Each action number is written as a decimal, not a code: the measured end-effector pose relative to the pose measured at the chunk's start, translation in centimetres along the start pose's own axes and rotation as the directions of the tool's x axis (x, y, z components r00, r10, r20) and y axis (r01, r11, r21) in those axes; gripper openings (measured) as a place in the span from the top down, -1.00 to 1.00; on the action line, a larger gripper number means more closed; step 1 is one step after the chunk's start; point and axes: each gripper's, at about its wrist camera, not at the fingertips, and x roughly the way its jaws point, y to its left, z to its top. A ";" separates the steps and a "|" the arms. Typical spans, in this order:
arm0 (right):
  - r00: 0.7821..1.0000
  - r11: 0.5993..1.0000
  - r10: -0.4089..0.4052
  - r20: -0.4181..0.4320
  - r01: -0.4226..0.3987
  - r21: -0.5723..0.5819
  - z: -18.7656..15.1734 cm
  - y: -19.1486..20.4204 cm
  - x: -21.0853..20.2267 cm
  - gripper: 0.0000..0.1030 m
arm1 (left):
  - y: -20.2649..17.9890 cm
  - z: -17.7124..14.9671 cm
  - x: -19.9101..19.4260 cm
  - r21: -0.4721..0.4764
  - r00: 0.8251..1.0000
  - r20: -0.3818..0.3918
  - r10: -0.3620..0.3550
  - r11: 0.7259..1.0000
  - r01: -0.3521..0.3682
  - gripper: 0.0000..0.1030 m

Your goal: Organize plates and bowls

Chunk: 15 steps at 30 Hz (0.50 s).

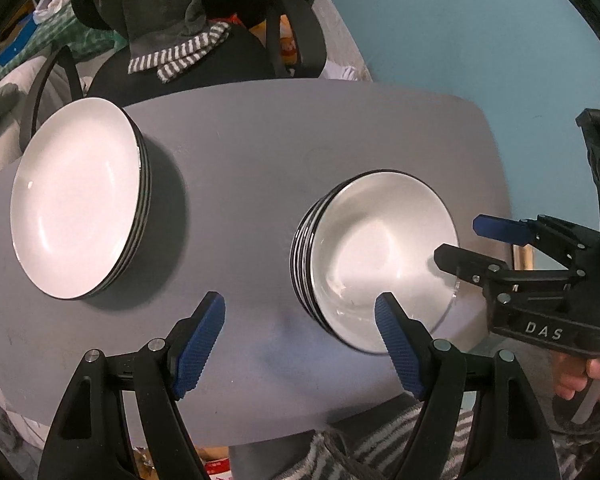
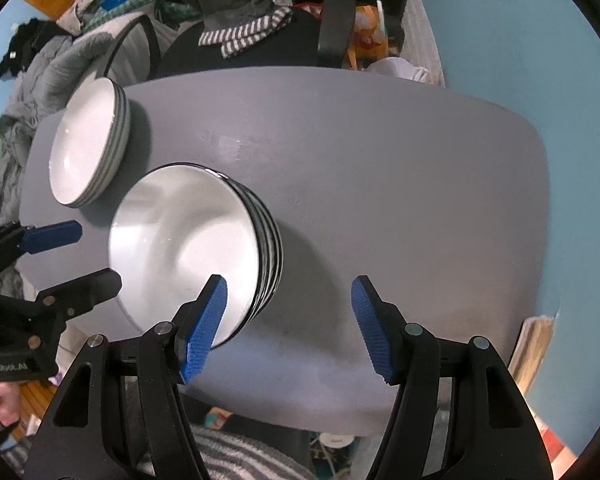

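Observation:
A stack of white plates with dark rims sits at the left of the grey table. A stack of white bowls sits at the right, near the front edge. My left gripper is open and empty, above the table between the two stacks. My right gripper is open and empty beside the bowls' right rim. In the right wrist view the bowls are left of centre, the plates behind them. There my right gripper is open beside the bowls, and my left gripper is open.
A black office chair draped with dark clothes and a striped cloth stands behind the table. Clutter and bedding lie at the far left. A blue wall is at the right. The table's right half is bare.

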 end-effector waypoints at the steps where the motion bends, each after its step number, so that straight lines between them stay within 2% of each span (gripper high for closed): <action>1: 1.000 1.000 -0.003 -0.008 0.002 -0.012 0.3 0.0 0.4 -0.24 | 0.0 0.3 0.4 -0.005 1.000 -0.007 0.002 1.000 -0.002 -0.53; 10: 0.997 0.998 0.028 -0.066 -0.031 -0.046 1.8 -0.2 2.7 -0.24 | -0.3 2.0 3.2 -0.061 0.998 -0.066 -0.017 0.998 0.013 -0.53; 14: 0.995 0.997 0.052 -0.087 -0.056 -0.047 2.3 -0.5 3.4 -0.23 | -0.4 2.2 4.1 -0.075 0.996 -0.089 -0.004 0.997 -0.003 -0.53; 15: 0.994 0.997 0.056 -0.091 -0.060 -0.045 2.3 -0.6 3.5 -0.17 | -0.5 2.3 4.2 -0.079 0.996 -0.093 -0.004 0.997 -0.003 -0.53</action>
